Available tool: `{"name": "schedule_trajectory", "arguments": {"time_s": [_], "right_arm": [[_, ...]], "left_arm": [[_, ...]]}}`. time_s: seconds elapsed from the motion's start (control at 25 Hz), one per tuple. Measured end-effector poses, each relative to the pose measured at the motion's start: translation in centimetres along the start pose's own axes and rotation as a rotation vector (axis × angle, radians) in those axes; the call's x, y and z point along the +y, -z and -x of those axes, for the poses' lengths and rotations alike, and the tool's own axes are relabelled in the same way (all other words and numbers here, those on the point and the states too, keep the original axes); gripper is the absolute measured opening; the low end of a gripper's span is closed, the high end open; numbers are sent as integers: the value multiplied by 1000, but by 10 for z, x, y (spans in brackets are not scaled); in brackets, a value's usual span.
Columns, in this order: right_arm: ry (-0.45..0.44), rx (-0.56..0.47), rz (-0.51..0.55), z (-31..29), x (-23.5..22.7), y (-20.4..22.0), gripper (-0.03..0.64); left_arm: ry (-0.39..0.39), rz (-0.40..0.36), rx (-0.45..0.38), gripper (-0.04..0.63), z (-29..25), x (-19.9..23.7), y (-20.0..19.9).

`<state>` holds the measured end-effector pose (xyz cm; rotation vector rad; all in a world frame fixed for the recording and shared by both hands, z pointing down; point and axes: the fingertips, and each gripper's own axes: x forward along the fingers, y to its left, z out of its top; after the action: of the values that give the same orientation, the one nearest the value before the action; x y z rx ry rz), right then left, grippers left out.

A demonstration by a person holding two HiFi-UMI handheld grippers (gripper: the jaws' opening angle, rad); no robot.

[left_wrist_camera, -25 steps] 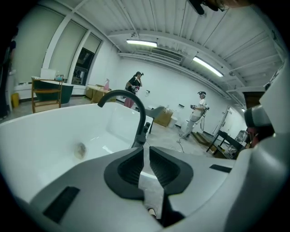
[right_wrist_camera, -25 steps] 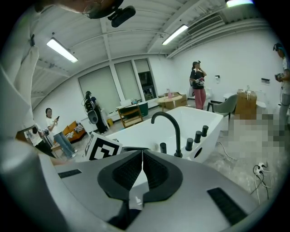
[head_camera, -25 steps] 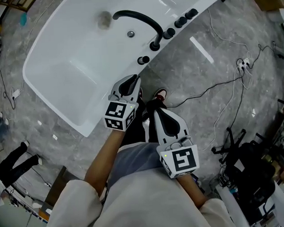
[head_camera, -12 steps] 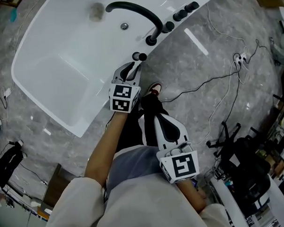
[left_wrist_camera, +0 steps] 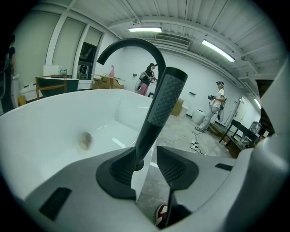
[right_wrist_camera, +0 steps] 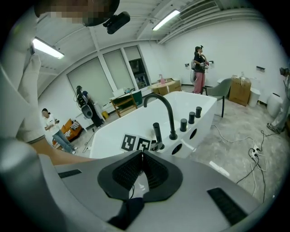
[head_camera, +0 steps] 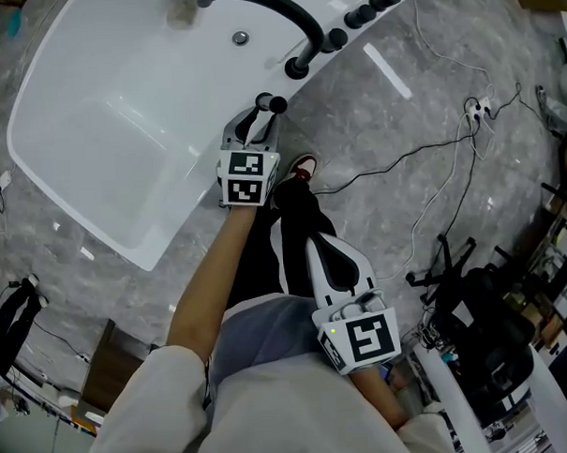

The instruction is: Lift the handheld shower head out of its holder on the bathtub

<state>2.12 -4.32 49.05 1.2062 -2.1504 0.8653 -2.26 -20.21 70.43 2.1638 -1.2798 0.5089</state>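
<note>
The black handheld shower head (left_wrist_camera: 161, 108) stands upright in its holder on the white bathtub's rim (head_camera: 203, 210), a little in front of the curved black spout (head_camera: 266, 2). My left gripper (head_camera: 258, 116) reaches its tips up to the shower head (head_camera: 276, 104). In the left gripper view its jaws (left_wrist_camera: 147, 161) are opening, and the ribbed handle rises between them, nearer the left pad (left_wrist_camera: 118, 168). My right gripper (head_camera: 315, 234) hangs back over the person's leg with its jaws (right_wrist_camera: 141, 156) together and nothing in them. From there the shower head (right_wrist_camera: 157, 132) shows far off.
Three black knobs (head_camera: 368, 9) line the rim beyond the spout. Cables (head_camera: 431, 158) run over the grey marble floor to the right, and a black wheeled stand (head_camera: 480, 320) is at the lower right. The person's shoe (head_camera: 303, 165) is by the tub. People stand far off.
My left gripper has moved forward and down to the tub rim, and its tips now flank the shower head. The right gripper has sunk a little and stayed by the leg.
</note>
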Motion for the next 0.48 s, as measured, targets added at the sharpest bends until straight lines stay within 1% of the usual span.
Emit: {"name": "schedule_trajectory", "arguments": {"time_s": [0.12,0.32,0.48], "right_arm": [[-9,21,-1,-1,2,9,20],[-33,44,-14,-4,6,18,19],[-13,52,-13,-6,3,23,19]], "left_arm": [[-21,6,1,132,-7,5,4],[-25,-38,-5,137,-14,4,-2],[-28,-60,8,138,-23,6,5]]}}
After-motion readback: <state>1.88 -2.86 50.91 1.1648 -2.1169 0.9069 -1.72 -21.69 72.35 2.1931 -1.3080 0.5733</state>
